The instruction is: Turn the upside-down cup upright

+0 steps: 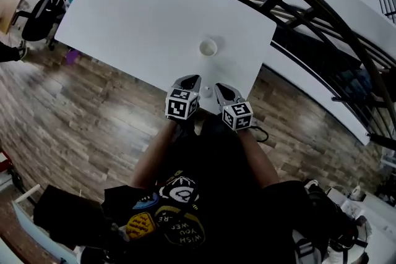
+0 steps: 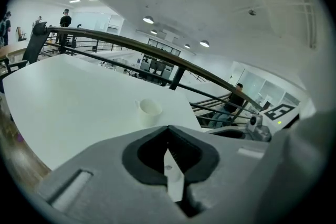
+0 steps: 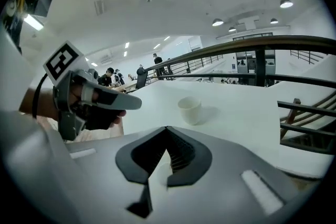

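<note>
The small white ceramic cup with a side handle [image 1: 208,47] stands on the broad white rectangular table [image 1: 136,15], towards the table's 4 o'clock corner in the head view and at about 12 o'clock from our two tools. In both gripper views its rim faces up, so we judge it already upright. Our left grey two-jaw gripper [image 1: 190,80] and right grey two-jaw gripper [image 1: 221,89] hover side by side over the table's near edge, apart from the cup, each with its jaws pressed fully together and nothing between them. The main risk we see is going in as if the cup needed turning: closed tips would shove it rather than grasp it, and a light cup on a smooth top could slide or tip over. The table edge at the cup's 3 o'clock is near, with dark railings beyond, so a push that way could send it off. Opening late beside the handle could also snag and spin it.
</note>
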Available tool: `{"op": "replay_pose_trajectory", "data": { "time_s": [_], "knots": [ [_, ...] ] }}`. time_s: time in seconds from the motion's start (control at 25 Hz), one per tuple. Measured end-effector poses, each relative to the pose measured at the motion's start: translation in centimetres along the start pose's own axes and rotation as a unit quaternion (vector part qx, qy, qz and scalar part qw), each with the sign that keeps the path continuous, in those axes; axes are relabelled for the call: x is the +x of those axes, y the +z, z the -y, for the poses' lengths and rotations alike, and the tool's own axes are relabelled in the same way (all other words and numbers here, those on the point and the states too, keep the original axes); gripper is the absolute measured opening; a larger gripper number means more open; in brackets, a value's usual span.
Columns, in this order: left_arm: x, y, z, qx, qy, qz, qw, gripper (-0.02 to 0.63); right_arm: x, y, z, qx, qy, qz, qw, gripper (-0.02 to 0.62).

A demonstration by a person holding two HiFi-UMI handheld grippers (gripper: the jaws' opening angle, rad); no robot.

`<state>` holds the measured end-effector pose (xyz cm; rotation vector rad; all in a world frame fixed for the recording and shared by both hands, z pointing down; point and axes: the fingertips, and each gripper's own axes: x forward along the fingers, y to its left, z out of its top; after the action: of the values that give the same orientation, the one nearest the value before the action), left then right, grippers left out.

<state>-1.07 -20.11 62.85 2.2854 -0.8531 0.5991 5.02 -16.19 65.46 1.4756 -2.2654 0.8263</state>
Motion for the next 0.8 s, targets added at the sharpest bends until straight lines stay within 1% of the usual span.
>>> {"op": "replay_pose_trajectory", "data": {
  "time_s": [0.08,0.12,0.16,0.2,0.24,0.32,0.4,0.44,0.52,0.6,0.68,0.8],
  "knots": [
    [0.7,-0.3,-1.3,-0.013,0.008,-0.008,0.9998,0.005,2.3,-0.8,1.1,-0.004,0.001,-0.008,1.000,0.000],
    [0.8,-0.4,-1.8,-0.017,0.013,-0.012,0.9997,0.005,3.5,-0.8,1.6,-0.003,0.006,-0.003,1.000,0.007],
    [0.9,-0.6,-2.2,-0.020,0.018,-0.016,0.9995,0.005,4.6,-0.6,2.1,-0.003,0.010,0.008,1.000,0.124],
    [0.9,-0.7,-2.7,-0.022,0.024,-0.020,0.9993,0.005,5.8,-0.4,2.6,-0.005,0.011,0.018,1.000,0.198],
    [0.7,-1.0,-3.2,-0.026,0.032,-0.022,0.9989,0.005,7.1,-0.4,3.3,-0.010,0.006,0.022,1.000,0.227],
    [0.2,-1.8,-4.2,-0.043,0.051,-0.026,0.9974,0.005,9.7,-0.6,5.0,-0.028,-0.011,0.021,0.999,0.332],
    [-0.2,-2.6,-4.7,-0.067,0.068,-0.030,0.9950,0.005,11.9,-0.4,6.8,-0.051,-0.030,0.019,0.998,0.365],
    [-0.4,-3.0,-4.8,-0.077,0.075,-0.031,0.9937,0.005,13.0,-0.2,7.5,-0.069,-0.037,0.018,0.997,0.389],
    [-0.8,-3.8,-5.0,-0.091,0.088,-0.036,0.9914,0.005,14.7,0.4,8.2,-0.113,-0.044,0.018,0.992,0.409],
    [-1.3,-4.3,-4.9,-0.102,0.101,-0.036,0.9890,0.005,15.8,1.1,8.2,-0.151,-0.039,0.017,0.988,0.427],
    [-1.7,-4.5,-4.6,-0.110,0.109,-0.033,0.9873,0.005,16.8,1.6,8.0,-0.175,-0.026,0.015,0.984,0.440],
    [-1.9,-4.4,-4.1,-0.112,0.112,-0.034,0.9868,0.005,18.5,2.1,7.8,-0.178,-0.006,0.008,0.984,0.449]
  ]
}}
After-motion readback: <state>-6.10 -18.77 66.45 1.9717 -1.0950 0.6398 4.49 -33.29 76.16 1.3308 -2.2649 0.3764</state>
